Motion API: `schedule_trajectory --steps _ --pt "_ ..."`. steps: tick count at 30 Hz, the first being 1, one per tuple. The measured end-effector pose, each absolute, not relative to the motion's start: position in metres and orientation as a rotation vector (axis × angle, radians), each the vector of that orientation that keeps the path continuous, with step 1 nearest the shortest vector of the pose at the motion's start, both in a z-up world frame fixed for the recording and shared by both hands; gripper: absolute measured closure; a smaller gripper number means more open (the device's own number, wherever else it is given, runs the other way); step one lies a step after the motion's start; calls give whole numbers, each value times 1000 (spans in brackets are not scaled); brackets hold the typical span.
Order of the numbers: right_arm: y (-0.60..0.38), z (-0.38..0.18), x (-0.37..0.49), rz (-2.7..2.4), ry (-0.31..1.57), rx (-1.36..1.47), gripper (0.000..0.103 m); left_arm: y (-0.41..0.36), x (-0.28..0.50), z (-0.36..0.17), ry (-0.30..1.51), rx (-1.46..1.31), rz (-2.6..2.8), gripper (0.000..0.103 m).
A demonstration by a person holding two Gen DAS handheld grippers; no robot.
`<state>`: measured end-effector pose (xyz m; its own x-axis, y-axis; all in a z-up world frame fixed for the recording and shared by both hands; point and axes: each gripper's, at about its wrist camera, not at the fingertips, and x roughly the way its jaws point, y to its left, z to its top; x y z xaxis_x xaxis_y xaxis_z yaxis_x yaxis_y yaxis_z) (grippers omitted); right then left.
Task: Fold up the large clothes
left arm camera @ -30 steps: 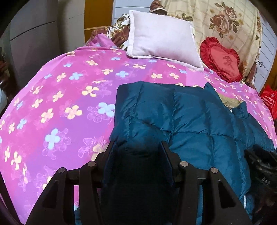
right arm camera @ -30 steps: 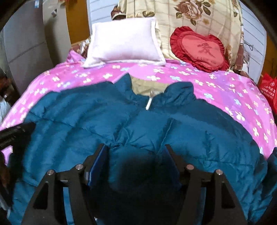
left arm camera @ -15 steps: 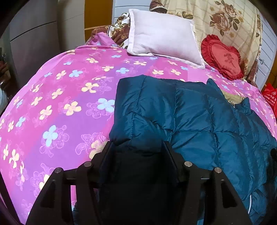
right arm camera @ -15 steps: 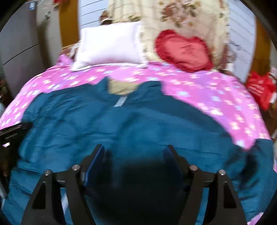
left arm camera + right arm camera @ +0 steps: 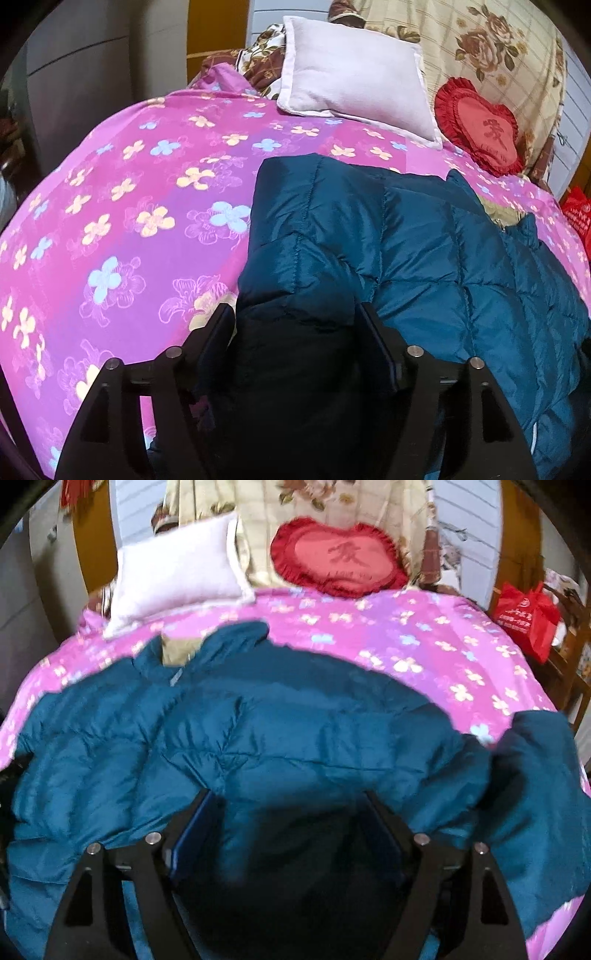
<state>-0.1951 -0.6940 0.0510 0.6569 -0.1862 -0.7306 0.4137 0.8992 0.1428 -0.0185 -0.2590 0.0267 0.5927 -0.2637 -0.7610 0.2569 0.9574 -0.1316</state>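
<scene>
A large teal quilted down jacket (image 5: 424,251) lies spread on the pink flowered bedspread (image 5: 129,206), collar toward the pillows. My left gripper (image 5: 295,325) has a thick bunch of the jacket's left side between its fingers. My right gripper (image 5: 291,812) sits over the jacket (image 5: 258,720) with puffy fabric bunched between its fingers. One sleeve (image 5: 535,775) trails off to the right in the right wrist view. The jacket's near hem is hidden behind both grippers.
A white pillow (image 5: 354,74) and a red heart cushion (image 5: 484,129) lean at the head of the bed. A red bag (image 5: 524,616) stands beside the bed at the right. A grey wall (image 5: 81,74) runs along the left.
My right gripper has swung to the right over the jacket, bringing the right sleeve and red bag into view. My left gripper has shifted slightly, still holding the jacket's left side.
</scene>
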Motion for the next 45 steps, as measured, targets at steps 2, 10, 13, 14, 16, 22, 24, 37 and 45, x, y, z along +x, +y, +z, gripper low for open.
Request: schedule_trajectory --steps 2,10,13,14,16,22,24,37,45 --pt "-698 44 -198 -377 817 305 21 -258 -18 27 888 -21 -305 53" --pt "-698 41 -203 -367 849 332 20 -261 -39 49 844 0 -308 53" --pt "-695 53 -208 -363 796 336 20 -267 -51 65 798 -2 -336 53" --pt "-693 56 -208 -362 790 329 20 -270 -56 70 790 -6 -351 53" --pt "-691 58 -202 -366 793 310 20 -274 -59 72 790 -11 -368 53" --pt "-691 32 -182 -388 875 322 19 -282 -67 75 762 40 -346 53" --pt "-692 24 -182 -379 875 331 14 -276 -68 82 747 -8 -358 53" --pt "-693 42 -194 -394 845 314 14 -314 -79 51 859 98 -448 53" --pt "-689 32 -193 -393 884 308 11 -316 -89 46 849 140 -435 53"
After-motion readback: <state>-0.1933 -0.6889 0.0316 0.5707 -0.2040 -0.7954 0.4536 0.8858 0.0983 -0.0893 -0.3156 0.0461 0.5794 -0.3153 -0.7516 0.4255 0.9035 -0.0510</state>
